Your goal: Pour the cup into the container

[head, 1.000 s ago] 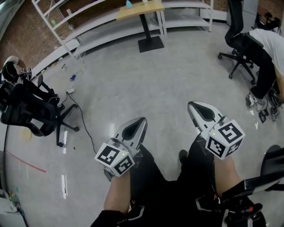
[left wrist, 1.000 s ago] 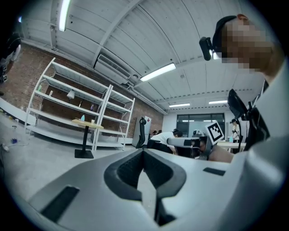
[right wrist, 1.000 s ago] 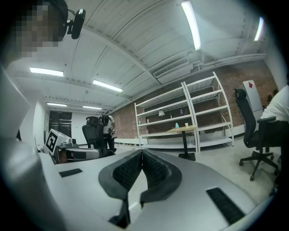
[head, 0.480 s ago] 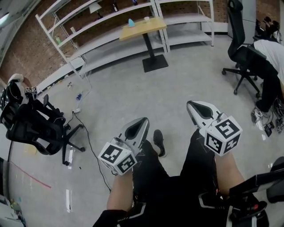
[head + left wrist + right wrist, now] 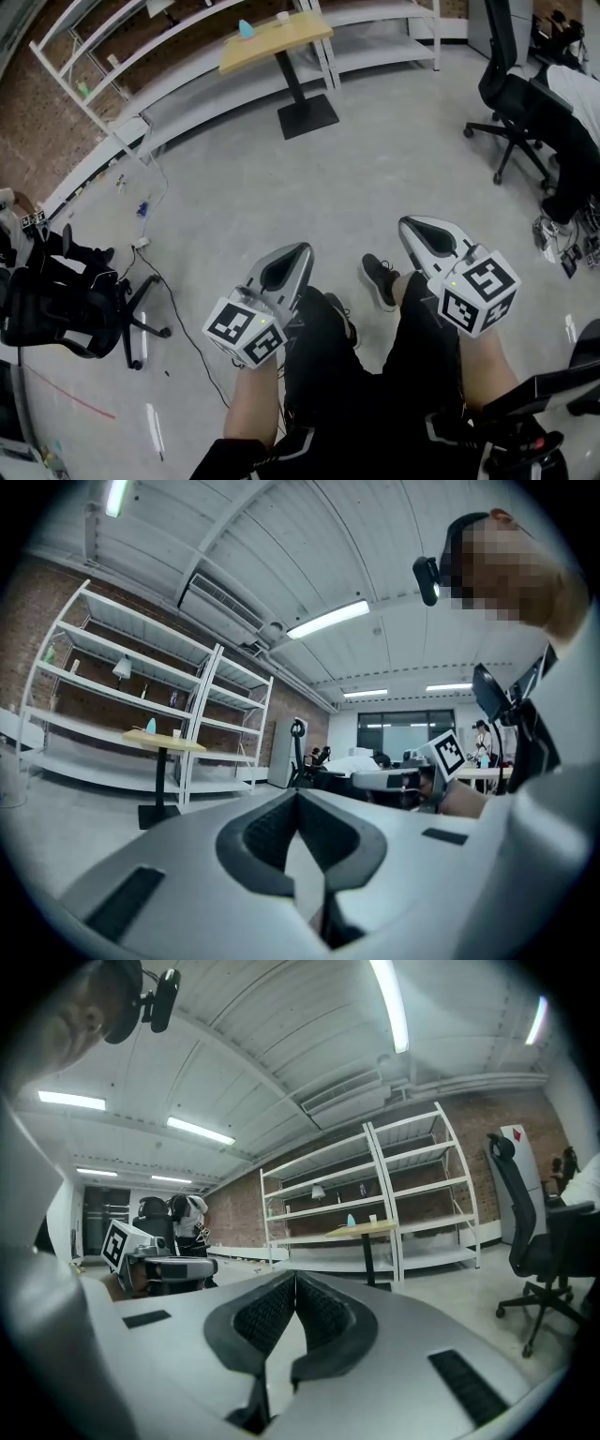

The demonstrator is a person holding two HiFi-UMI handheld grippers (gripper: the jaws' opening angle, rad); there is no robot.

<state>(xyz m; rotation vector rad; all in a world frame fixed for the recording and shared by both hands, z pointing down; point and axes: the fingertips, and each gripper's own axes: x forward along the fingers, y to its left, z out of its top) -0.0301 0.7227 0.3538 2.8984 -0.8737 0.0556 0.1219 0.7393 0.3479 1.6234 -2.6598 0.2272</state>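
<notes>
Left gripper point(image 5: 298, 255) pointing forward, level; jaws pressing together, nothing between. Right gripper point(image 5: 410, 226) pointing same way, pads meeting at tips, empty. Both hanging side by side, well apart, above thighs. Bare forearms point(image 5: 251, 403) extending behind marker cubes; hands probably gripping handles underneath, hidden.

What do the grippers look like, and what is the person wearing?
The left gripper and right gripper have light grey shells with dark textured pads, each carrying a white cube with black square markers. Trousers and shoes are black.
</notes>
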